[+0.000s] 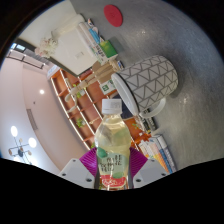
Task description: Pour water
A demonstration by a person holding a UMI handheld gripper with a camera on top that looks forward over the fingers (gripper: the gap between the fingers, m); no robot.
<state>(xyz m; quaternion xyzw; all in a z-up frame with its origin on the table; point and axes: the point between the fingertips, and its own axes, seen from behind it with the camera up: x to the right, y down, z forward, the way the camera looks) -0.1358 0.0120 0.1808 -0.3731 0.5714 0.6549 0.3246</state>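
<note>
The jaws of the gripper [112, 172] are clamped on a bottle [111, 140], upright between the purple pads [92, 163]; it holds pale yellowish liquid, white cap, green-and-pink label; beyond stands a white patterned basket [148, 78].

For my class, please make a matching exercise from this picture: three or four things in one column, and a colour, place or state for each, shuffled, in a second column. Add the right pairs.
Things:
1. bottle
2. patterned cup
3. round disc
4. gripper

Descriptions:
A. red, far beyond everything else
B. white with a dark lattice pattern, beyond the bottle
C. fingers with pink pads closed on the bottle
D. white cap, yellowish liquid, held between the fingers

Pairs: 1-D, 2-B, 3-A, 4-C
</note>
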